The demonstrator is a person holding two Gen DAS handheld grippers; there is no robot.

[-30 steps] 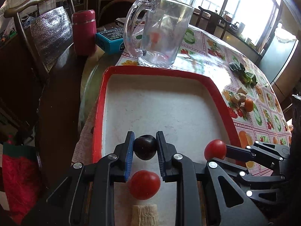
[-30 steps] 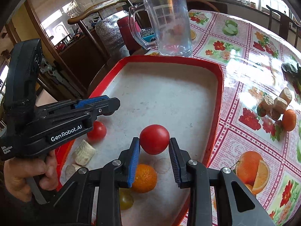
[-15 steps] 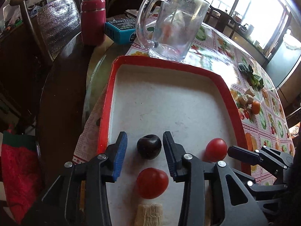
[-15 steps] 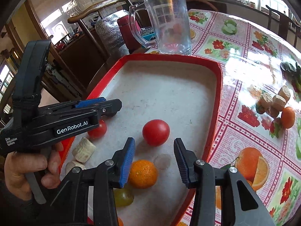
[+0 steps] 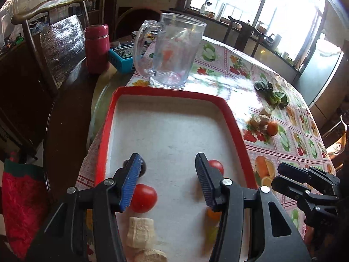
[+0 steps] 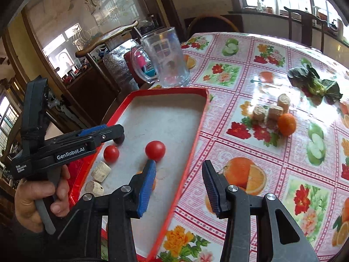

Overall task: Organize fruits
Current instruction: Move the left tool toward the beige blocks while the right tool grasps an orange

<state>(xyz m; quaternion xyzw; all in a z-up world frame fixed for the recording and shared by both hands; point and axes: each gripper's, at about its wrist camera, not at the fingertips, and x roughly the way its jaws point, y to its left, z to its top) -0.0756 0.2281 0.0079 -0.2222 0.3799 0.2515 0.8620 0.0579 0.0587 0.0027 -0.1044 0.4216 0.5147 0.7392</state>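
A fruit-print worktop [image 5: 220, 65] carries a red-rimmed tray [image 5: 110, 118]. Left wrist view: the left gripper [image 5: 166, 170] has jaws opening and empty; a dark plum [image 5: 142, 167] lies at nine o'clock, a tomato [image 5: 144, 198] at seven. Right wrist view: the right gripper [image 6: 178, 180] has jaws apart and empty; another tomato [image 6: 155, 150] lies at eleven o'clock

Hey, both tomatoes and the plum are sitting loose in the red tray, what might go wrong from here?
The dark plum sits right against the left hand-held gripper, whose jaws are opening with nothing between them; a nudge may roll it. The orange outside the red tray lies beside cork-like pieces, which a grab might scatter.
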